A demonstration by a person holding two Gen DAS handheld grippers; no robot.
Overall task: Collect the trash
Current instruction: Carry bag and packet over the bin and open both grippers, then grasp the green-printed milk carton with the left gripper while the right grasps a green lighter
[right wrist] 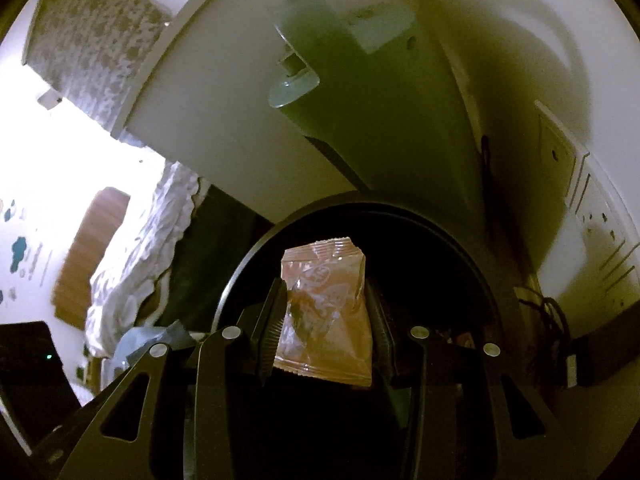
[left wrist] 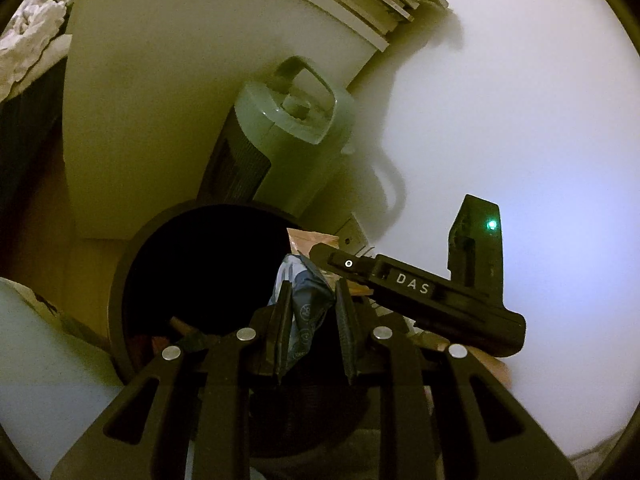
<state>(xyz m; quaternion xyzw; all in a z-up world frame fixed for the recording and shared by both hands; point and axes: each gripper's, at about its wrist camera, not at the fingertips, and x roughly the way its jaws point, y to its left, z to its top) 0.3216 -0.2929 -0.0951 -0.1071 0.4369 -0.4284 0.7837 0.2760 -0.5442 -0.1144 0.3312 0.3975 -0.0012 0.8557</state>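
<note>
My left gripper (left wrist: 312,292) is shut on a crumpled blue-grey wrapper (left wrist: 306,300) and holds it over the rim of a round black trash bin (left wrist: 120,304). The bin's inside is dark, with some trash dimly visible low down. My right gripper (right wrist: 326,292) is shut on an orange-pink snack packet (right wrist: 326,312), held over the same bin's opening (right wrist: 248,264). The right gripper's body, labelled DAS (left wrist: 424,292), shows in the left wrist view just right of the left fingers, with the orange packet (left wrist: 308,240) behind it. The blue wrapper (right wrist: 148,340) shows at the lower left in the right wrist view.
A white tower heater with a handle (left wrist: 288,120) stands behind the bin against a white cabinet side (left wrist: 160,100). A white wall with sockets (right wrist: 600,232) is on the right. A bed with rumpled white bedding (right wrist: 140,256) lies to the left. Cables (right wrist: 548,312) hang near the wall.
</note>
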